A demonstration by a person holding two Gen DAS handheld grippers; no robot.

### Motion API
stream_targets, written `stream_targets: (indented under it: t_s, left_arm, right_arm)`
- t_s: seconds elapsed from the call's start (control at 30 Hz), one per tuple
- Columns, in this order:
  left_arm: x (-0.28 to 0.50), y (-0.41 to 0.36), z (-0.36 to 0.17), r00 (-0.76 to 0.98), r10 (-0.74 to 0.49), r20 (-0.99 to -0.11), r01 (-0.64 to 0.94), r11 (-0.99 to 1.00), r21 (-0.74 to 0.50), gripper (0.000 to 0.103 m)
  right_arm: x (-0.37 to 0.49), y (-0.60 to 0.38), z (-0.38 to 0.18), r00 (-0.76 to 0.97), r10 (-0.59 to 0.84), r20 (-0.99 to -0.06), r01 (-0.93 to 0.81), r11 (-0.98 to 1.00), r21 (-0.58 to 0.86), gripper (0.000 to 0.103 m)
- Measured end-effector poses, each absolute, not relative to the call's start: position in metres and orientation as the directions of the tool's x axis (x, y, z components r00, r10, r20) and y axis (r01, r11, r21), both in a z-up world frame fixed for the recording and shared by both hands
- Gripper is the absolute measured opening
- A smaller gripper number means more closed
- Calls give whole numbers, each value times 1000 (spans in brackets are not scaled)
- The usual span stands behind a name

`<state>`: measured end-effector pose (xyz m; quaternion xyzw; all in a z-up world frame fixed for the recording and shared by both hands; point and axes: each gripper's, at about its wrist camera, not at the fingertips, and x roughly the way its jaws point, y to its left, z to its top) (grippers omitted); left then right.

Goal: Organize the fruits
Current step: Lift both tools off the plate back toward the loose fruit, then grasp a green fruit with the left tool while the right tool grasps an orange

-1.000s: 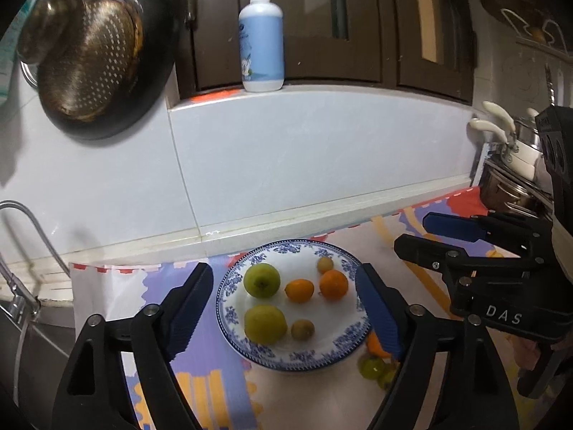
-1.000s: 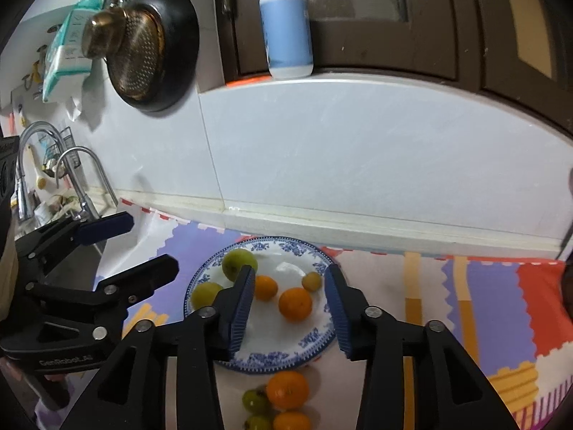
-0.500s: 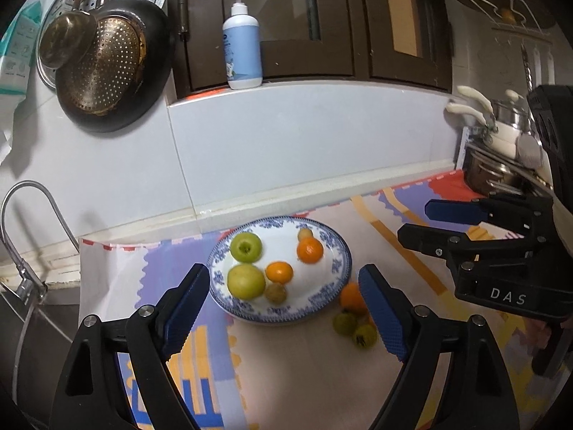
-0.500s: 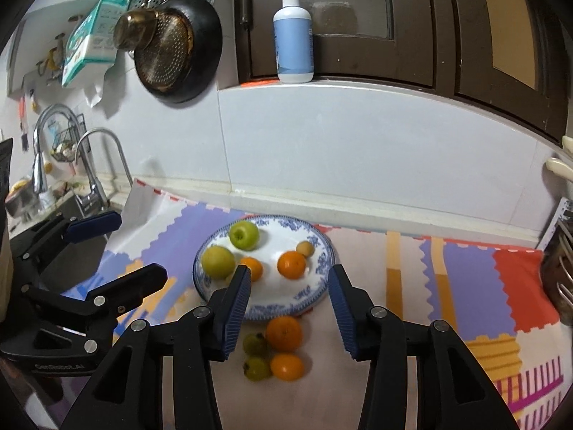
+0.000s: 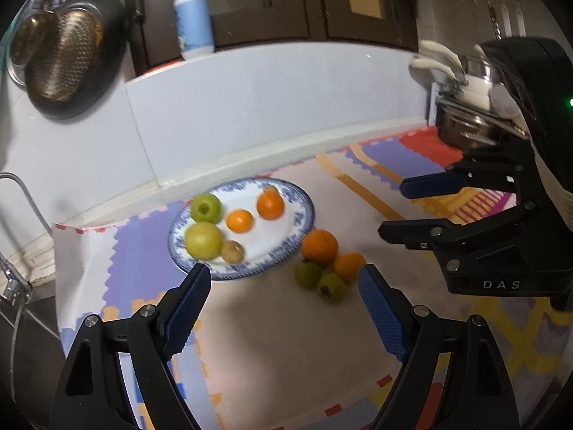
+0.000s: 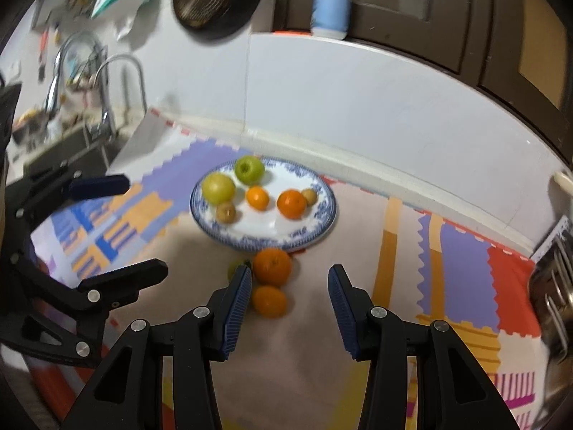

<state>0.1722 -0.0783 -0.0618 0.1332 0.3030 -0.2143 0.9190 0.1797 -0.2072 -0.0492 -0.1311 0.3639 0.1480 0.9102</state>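
A blue-and-white plate point(image 5: 302, 222) point(image 6: 324, 222) holds two green apples point(image 5: 205, 208) point(image 6: 249, 169), two oranges point(image 5: 270, 205) point(image 6: 292, 203) and small brown fruits point(image 5: 232, 251). Beside the plate on the mat lie two oranges point(image 5: 319, 246) point(image 6: 272, 266) and two small green fruits point(image 5: 331, 285). My left gripper point(image 5: 283, 302) is open and empty, pulled back in front of the plate. My right gripper point(image 6: 290, 299) is open and empty, with the loose oranges just ahead by its left finger; it also shows in the left wrist view point(image 5: 412, 211).
A colourful mat point(image 5: 286, 340) covers the counter. A sink and tap point(image 6: 107, 82) stand at the left. Metal pots point(image 5: 465, 122) sit at the right. A soap bottle point(image 5: 193, 18) and a hanging pan point(image 5: 68, 57) are on the back wall.
Both grippers have pulled back and up from the plate, so the plate looks smaller and the loose fruits beside it have come fully into view. Both stay open.
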Motion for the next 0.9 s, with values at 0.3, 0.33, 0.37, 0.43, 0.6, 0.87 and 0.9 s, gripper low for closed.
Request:
stream_targets:
  t_s: [0.3,0.33,0.37,0.43,0.6,0.87,0.9]
  left_arm:
    - [193,-96,-103,594,-369,-715,568,821,49,70]
    - [195,-96,-106,585,-370,-722,569,821,40,69]
    - [200,-96,-110,565,-377,-734,573,820,20,68]
    - [209,-96,-116,524,-399,-753,578,815,-30,61]
    - [225,-99,-127,457,-431,-778,576,810,-111,52]
    - [236,-103,-133,418,-448,-790,555,815,-169,41]
    - [236,-103,-134,412,-447,-793,551,816,-174,40]
  right_arm:
    - [195,-201,-90,566,212,-797,-522,840,-147,45]
    - [197,-200,-93,556,213,-804,-534,833,-149,45]
    - [199,-200,-96,549,213,-808,-543,826,-150,45]
    - [204,-199,-105,525,215,-824,-566,811,-149,45]
    - [217,-200,-118,482,238,-843,-603,788,-122,45]
    - [228,-201,-123,481,274,-833,-624,775,-106,44]
    - [230,-201,-124,480,278,-832,-623,775,-101,43]
